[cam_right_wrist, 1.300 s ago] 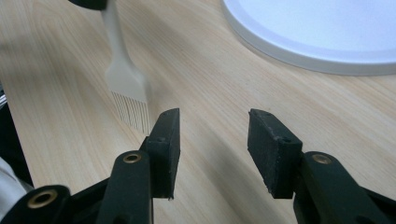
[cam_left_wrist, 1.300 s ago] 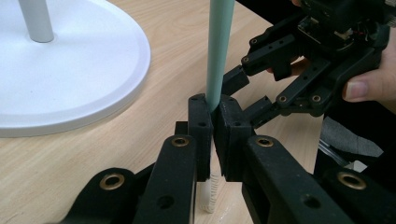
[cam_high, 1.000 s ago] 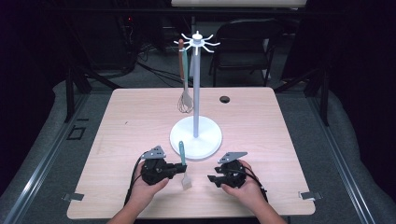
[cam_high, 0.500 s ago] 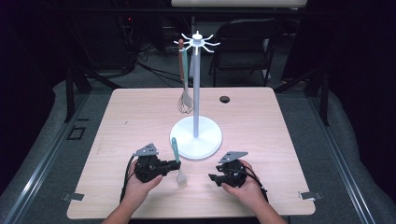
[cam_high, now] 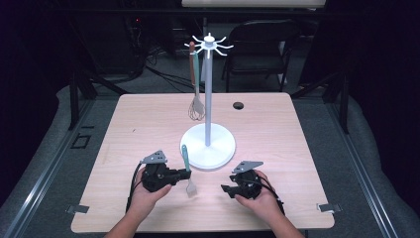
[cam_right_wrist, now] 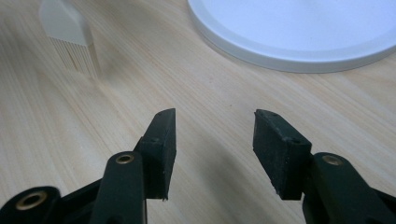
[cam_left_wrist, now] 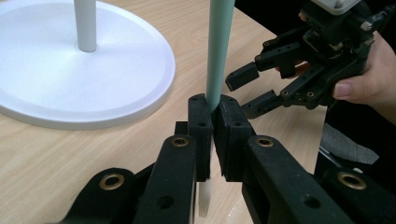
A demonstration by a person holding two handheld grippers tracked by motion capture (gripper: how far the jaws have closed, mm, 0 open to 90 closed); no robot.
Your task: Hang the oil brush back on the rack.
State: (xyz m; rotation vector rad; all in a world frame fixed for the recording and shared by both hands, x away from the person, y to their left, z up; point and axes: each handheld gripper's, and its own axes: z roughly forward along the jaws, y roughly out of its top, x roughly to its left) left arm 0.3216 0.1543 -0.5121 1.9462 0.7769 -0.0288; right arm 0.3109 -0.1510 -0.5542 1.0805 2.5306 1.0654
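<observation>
My left gripper (cam_high: 186,173) is shut on a pastry brush (cam_high: 185,157) with a teal handle (cam_left_wrist: 219,46). The handle stands up from the jaws and the white bristles (cam_high: 191,189) hang just over the table. In the left gripper view the pads (cam_left_wrist: 201,122) clamp the handle low down. My right gripper (cam_high: 226,189) rests on the table to the right, pointing at the brush. Its jaws have just been opening and nothing is between them (cam_right_wrist: 215,135). The bristles (cam_right_wrist: 70,42) lie ahead of it to the left. The right gripper (cam_left_wrist: 252,88) also appears in the left gripper view.
A white utensil stand (cam_high: 208,146) with a round base and a hook crown rises mid-table behind the grippers. A whisk (cam_high: 196,106) hangs from one hook. A small black disc (cam_high: 238,105) lies at the far side. The table's front edge is near both hands.
My left gripper has shifted a little to the left with the brush in it. The right hand has stayed where it was.
</observation>
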